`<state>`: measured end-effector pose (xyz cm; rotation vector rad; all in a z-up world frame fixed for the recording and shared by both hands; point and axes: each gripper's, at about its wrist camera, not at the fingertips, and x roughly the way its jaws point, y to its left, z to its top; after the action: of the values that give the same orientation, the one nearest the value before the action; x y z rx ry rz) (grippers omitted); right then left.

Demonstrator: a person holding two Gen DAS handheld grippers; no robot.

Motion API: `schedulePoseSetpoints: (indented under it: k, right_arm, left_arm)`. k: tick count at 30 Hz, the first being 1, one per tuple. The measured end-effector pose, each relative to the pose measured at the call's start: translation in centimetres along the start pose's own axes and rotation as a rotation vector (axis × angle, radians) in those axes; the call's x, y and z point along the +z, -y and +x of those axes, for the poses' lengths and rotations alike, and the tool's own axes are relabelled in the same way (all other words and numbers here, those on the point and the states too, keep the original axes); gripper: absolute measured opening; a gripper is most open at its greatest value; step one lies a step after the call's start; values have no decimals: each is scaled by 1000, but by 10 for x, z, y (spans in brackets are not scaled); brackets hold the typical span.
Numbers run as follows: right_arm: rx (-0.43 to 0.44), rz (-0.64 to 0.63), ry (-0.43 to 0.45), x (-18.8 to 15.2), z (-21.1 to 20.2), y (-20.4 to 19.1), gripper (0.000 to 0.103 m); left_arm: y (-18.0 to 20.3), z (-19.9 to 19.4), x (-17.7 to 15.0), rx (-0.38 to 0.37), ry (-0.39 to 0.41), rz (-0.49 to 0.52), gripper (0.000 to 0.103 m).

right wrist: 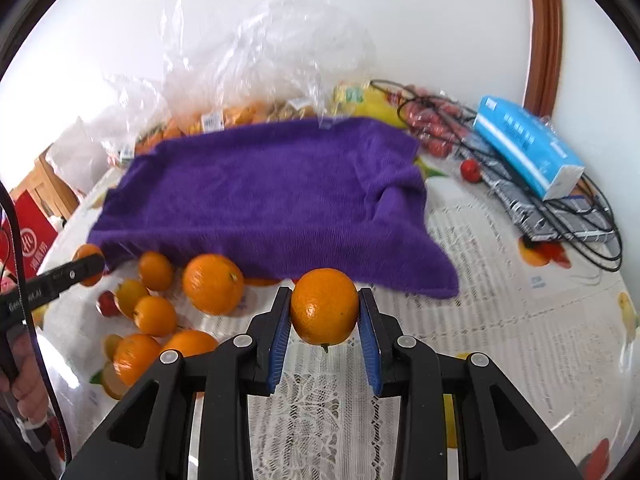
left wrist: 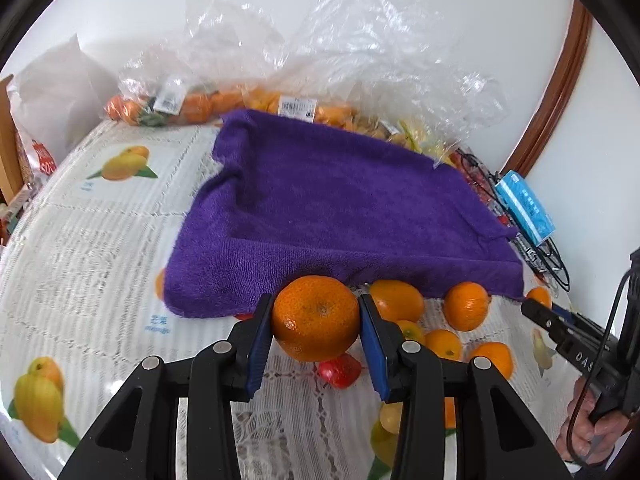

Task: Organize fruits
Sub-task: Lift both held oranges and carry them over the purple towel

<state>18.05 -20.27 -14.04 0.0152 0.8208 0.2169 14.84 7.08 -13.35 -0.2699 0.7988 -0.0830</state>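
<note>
My left gripper is shut on a large mandarin, its blue pads pressing both sides, lifted just above the tablecloth at the near edge of the purple towel. My right gripper is shut on a smaller orange, also off the table before the purple towel. Several loose oranges and a small red fruit lie on the cloth between the two grippers. The pile of oranges sits right of the left gripper, with a red fruit under it.
Clear plastic bags of fruit are heaped behind the towel against the wall. A blue tissue pack and black cables lie at the right back. A red box stands at the left edge. A hand holds the right gripper's handle.
</note>
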Motion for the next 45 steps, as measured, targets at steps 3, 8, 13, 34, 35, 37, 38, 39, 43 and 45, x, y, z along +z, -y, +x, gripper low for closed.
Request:
schedulePoseSetpoints:
  k: [3,8,13,34,35,37,38,39,43,45]
  right_arm:
    - [-5,0,27,7,-11,-2,33]
    - [5,-7,64,25,-23,-11,33]
    - [8,-20,109,48,-30,-19,33]
    - [13,16,133,104,39,-11,33]
    - [20,22,119,101,44,-8,33]
    - [16,11,91,97,54,-8,33]
    - [9,4,87,96,57,-8,33]
    - [1,-2,83,94,60,-8,33]
    - [14,-9,48,89,72,-9,33]
    - [17,-6,38,86,76,-9,33]
  left_arm:
    - [3,-12,3,5,19,8,39]
    - [5,-23,18,26,58,2,39]
    - [8,-24,41,27,89,-15,39]
    - [10,68,95,33,44,-23,39]
    - [8,73,92,29,37,-25,39]
    - [6,79,88,35,21,-28,39]
    - [7,81,86,34,13,-25,39]
    - [7,82,85,33,10,-23,39]
    - [11,85,78,34,10,-3,39]
    - [13,86,76,43,11,12,39]
